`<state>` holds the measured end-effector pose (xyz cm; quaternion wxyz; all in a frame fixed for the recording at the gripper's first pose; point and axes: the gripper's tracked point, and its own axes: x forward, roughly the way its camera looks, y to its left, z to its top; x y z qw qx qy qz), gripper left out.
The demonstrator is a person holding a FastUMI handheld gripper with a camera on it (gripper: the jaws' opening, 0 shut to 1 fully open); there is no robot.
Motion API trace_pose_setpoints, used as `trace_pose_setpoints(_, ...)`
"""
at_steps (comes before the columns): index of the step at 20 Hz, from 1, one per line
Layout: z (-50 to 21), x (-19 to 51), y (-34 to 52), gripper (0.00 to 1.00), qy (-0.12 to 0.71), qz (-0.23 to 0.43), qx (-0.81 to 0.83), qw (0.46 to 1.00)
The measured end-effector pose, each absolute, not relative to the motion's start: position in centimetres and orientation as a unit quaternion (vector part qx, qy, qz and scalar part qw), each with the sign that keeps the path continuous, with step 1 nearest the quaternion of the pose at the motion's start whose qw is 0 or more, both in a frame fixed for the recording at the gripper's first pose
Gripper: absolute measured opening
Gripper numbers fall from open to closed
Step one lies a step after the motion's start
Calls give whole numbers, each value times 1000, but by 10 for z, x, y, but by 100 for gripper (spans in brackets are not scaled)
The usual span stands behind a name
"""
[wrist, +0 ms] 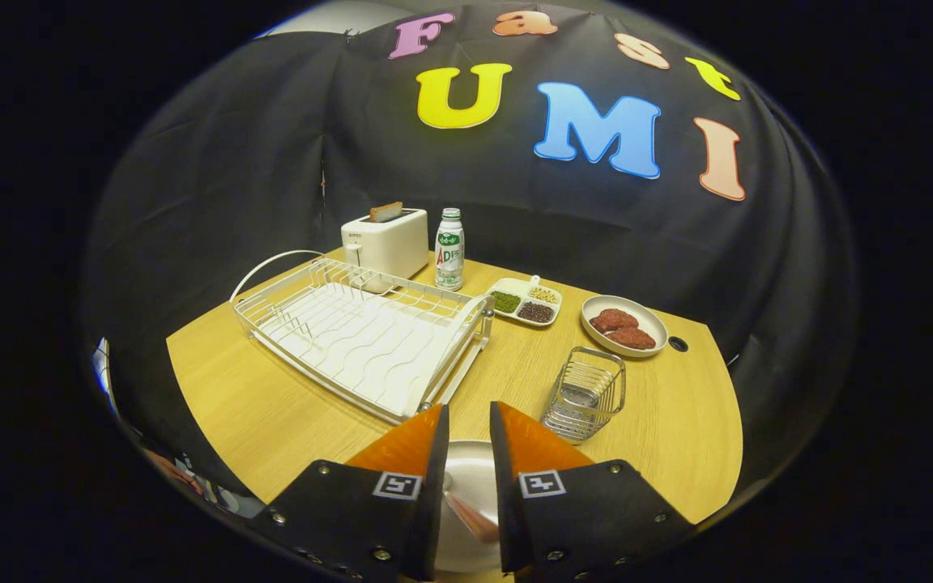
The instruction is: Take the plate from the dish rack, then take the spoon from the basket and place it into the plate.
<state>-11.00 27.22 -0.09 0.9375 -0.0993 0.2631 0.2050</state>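
The spoon (470, 514) is seen lying in the plate (470, 465) between the parted tongs (469, 429), its handle running toward 5 o'clock; nothing is clamped.

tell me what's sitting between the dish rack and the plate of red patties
In the gripper view, a divided dish of beans and grains lies between the dish rack and the patty plate.
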Motion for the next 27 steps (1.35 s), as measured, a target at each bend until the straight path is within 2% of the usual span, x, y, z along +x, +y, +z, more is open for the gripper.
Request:
trace_pose_setpoints(9, 95, -96, 209, 29, 144, 120, -50, 981)
trace_pose_setpoints(17, 192, -91, 142, 30, 27, 56, -12, 998)
trace_pose_setpoints(20, 200, -92, 128, 96, 0, 43, 1, 999)
trace_pose_setpoints(27, 191, -86, 105, 96, -4, 32, 1, 999)
